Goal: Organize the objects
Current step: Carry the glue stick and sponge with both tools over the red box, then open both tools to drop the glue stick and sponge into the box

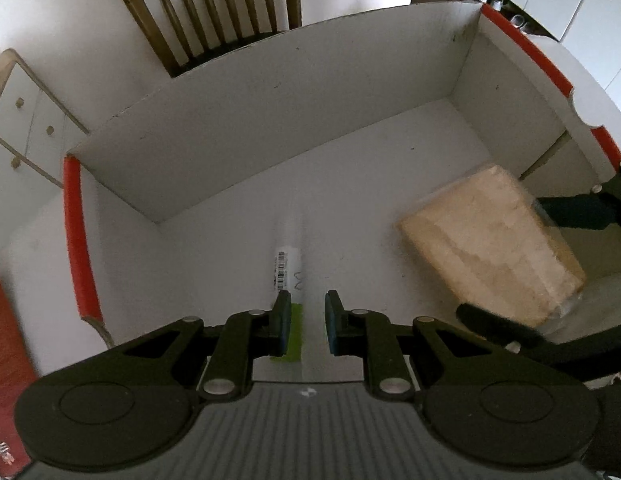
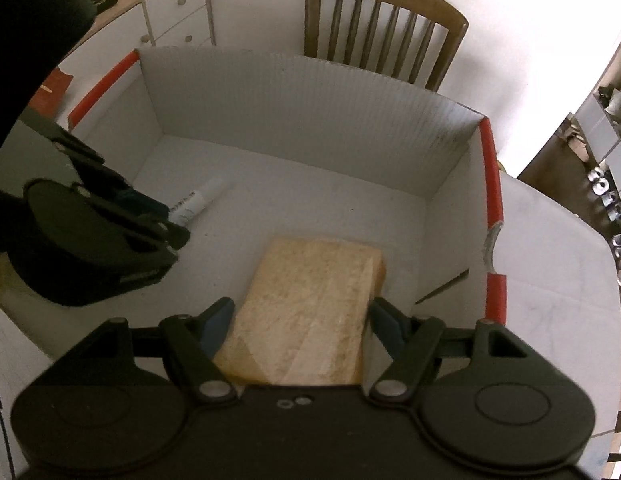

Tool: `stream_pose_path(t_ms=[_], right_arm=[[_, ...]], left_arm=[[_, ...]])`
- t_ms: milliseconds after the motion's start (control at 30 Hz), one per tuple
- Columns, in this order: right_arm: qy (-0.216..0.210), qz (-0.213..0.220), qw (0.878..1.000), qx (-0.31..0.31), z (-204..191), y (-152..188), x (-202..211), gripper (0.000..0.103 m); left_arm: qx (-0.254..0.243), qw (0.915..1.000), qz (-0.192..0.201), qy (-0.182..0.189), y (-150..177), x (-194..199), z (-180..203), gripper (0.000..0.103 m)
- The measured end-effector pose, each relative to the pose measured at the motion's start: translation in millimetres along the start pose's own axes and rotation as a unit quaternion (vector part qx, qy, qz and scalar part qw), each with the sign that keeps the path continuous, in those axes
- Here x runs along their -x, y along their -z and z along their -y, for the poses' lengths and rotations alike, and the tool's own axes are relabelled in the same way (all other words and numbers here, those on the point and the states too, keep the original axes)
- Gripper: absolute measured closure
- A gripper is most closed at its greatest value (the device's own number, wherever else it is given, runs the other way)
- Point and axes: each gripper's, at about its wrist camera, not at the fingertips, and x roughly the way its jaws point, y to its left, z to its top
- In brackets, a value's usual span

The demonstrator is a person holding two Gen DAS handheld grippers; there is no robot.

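A white cardboard box point(image 1: 270, 120) with red edge strips stands open on the table, also in the right wrist view point(image 2: 310, 112). My left gripper point(image 1: 307, 312) is shut on a white tube point(image 1: 288, 264) with a barcode label and a green end. It holds the tube low over the box floor, left of centre. The tube point(image 2: 198, 200) sticks out from the left gripper point(image 2: 174, 228) in the right wrist view. My right gripper point(image 2: 301, 306) is shut on a tan block wrapped in clear film point(image 2: 310, 304), a pad on each long side. The block point(image 1: 490, 248) hangs tilted inside the box's right half.
A wooden slat-back chair point(image 2: 382, 20) stands behind the box. A white drawer cabinet point(image 2: 178, 12) is at the back left. A red flat item point(image 1: 6, 320) lies left of the box. Small metal tins point(image 2: 606, 196) line a surface at the far right.
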Motion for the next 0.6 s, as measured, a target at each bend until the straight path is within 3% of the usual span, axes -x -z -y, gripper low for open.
stream_pose_path(t_ms=[300, 600], right_arm=[[-0.003, 0.021, 1.000, -0.003, 3.0, 5.7, 16.2, 0.023], [-0.004, 0.051, 0.999, -0.012, 10.1, 12.7, 52.6, 0.023]], left_arm=[[0.004, 0.9999, 0.016, -0.004, 6.6, 16.2, 1.3, 0.086], [0.011, 0.9988, 0.048, -0.002, 16.0, 61.4, 14.4, 0.086]])
